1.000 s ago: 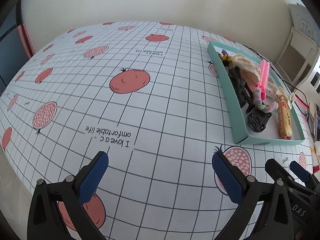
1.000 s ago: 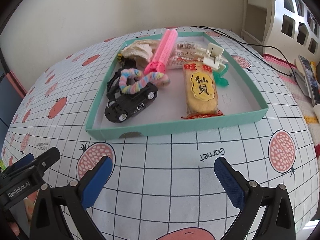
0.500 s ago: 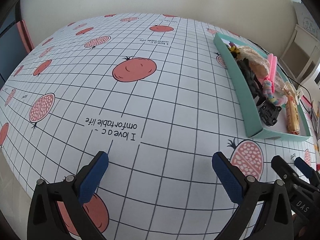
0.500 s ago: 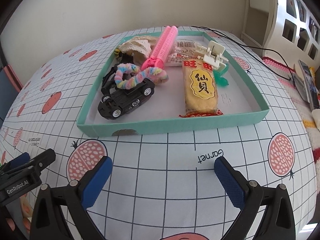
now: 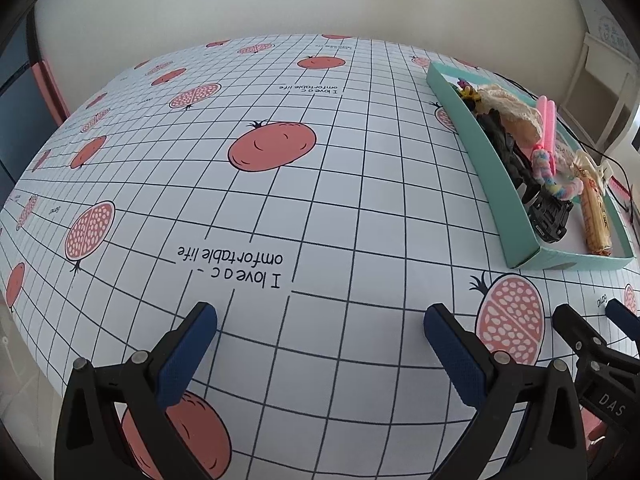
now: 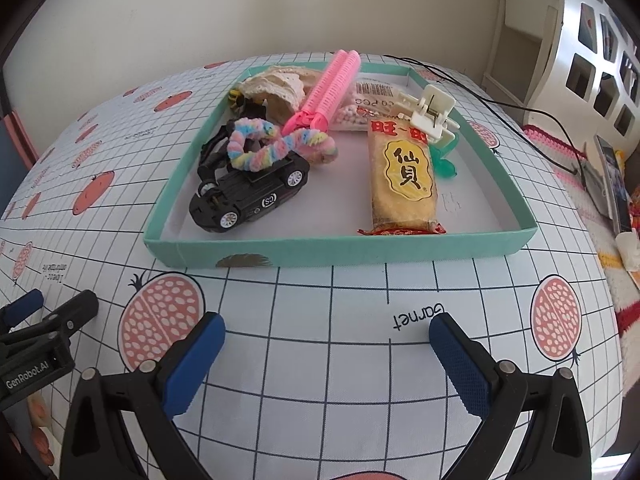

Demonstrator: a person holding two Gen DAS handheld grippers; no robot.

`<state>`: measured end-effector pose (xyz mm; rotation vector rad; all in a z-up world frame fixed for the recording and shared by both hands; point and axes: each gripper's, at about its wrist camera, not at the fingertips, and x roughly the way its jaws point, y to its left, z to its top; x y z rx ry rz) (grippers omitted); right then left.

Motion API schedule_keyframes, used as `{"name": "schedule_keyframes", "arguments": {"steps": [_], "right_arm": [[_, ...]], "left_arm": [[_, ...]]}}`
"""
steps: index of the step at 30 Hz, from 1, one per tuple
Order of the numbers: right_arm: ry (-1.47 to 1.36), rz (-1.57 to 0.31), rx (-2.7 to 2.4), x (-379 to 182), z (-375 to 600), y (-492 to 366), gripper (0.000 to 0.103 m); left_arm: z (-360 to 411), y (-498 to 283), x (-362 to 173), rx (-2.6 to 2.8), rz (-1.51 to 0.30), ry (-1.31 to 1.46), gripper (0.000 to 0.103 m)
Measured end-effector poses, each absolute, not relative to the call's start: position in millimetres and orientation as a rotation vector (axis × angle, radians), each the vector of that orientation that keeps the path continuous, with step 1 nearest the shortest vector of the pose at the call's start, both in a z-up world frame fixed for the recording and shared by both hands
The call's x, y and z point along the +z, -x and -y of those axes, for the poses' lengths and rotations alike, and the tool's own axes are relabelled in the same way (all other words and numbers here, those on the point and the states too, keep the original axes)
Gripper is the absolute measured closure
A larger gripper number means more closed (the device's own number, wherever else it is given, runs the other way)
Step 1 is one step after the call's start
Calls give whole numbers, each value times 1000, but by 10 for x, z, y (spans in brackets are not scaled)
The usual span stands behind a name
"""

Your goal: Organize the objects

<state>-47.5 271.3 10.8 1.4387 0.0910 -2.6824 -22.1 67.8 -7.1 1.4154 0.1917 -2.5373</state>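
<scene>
The teal tray sits on the pomegranate-print tablecloth, toward the table's right edge and near its far side; inside, a black toy car lies by the tray's left wall with a pastel fuzzy scrunchie draped on its roof; a pink hair roller runs back toward the far wall beside a cream lace piece; a yellow snack packet lies lengthwise toward the right, its end at the near wall; a cream hair claw rests behind it, near a bead packet; the right gripper hovers over the cloth just short of the tray's near wall, fingers spread wide and empty; the left gripper hangs over bare cloth well left of the tray, fingers likewise spread, holding nothing.
</scene>
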Motion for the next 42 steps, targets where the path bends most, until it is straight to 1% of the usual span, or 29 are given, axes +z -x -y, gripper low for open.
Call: {"name": "schedule_keyframes", "arguments": {"steps": [24,42], "right_arm": [[-1432,-94,-2688,116,-2714,474,0],[-1432,-94,-2689,117,-2716,464,0]], "left_arm": [[-655,143,-99,-2613,-171,-1258,0],[-651,136,-105,-2629,-161,-1248,0]]}}
